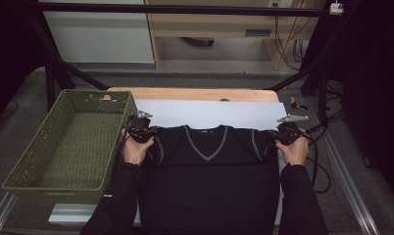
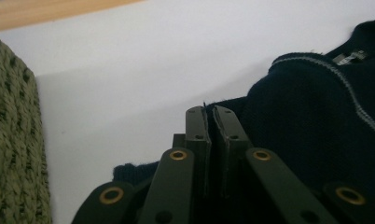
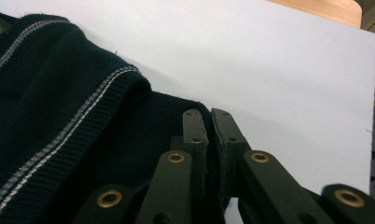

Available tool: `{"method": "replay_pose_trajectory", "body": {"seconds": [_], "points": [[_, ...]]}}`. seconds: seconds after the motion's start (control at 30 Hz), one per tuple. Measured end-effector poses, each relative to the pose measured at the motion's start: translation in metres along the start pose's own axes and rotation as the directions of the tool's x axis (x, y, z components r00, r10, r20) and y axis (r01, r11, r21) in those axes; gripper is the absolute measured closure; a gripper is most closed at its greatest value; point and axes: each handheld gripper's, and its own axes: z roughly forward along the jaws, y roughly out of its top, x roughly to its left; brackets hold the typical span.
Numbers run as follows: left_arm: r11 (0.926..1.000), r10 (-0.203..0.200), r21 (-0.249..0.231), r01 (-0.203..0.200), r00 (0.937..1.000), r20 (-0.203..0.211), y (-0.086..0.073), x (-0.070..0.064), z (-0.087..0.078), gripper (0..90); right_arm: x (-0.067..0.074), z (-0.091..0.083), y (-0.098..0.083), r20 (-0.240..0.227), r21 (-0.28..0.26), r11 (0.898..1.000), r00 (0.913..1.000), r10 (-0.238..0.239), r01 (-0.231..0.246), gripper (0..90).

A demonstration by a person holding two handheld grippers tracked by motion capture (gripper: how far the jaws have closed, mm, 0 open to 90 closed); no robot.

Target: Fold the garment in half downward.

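A dark navy V-neck sweater [image 1: 207, 166] with grey-white trim lies flat on a white sheet [image 1: 209, 113], its neck toward the far side. My left gripper [image 1: 147, 131] is at the sweater's left shoulder, the jaws pressed together on a thin edge of the knit [image 2: 265, 107]. In the left gripper view that gripper [image 2: 209, 112] pinches fabric between its pads. My right gripper [image 1: 279, 134] is at the right shoulder. In the right gripper view it [image 3: 208, 114] is shut on the dark fabric [image 3: 83, 116] beside the striped armhole trim.
A green woven basket [image 1: 70, 142] stands at the left, close to my left hand; its wall [image 2: 13, 149] rises beside the left gripper. The wooden tabletop [image 1: 195, 94] shows beyond the sheet. Cables [image 1: 322, 161] trail at the right.
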Motion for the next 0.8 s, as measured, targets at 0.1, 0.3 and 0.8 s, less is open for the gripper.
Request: {"method": "replay_pose_trajectory", "body": {"seconds": [0.1, 0.3, 0.8], "points": [[0.9998, -0.009, 0.018, 0.009, 0.9999, 0.011, -0.005, 0.003, 0.008, 84.0, 0.000, 0.009, -0.005, -0.003, 0.021, 1.000, 1.0000, 0.008, -0.008, 84.3], [0.9997, -0.011, -0.024, 0.011, 0.9999, 0.000, -0.008, 0.002, 0.006, 70.1, -0.003, 0.014, -0.015, -0.024, 0.018, 0.999, 0.9985, 0.050, -0.049, 61.7], [0.9977, -0.030, -0.058, 0.035, 0.9953, 0.092, -0.017, 0.001, -0.018, 33.0, 0.018, -0.004, -0.005, -0.142, -0.102, 0.991, 0.9869, 0.077, -0.092, 42.8]]}}
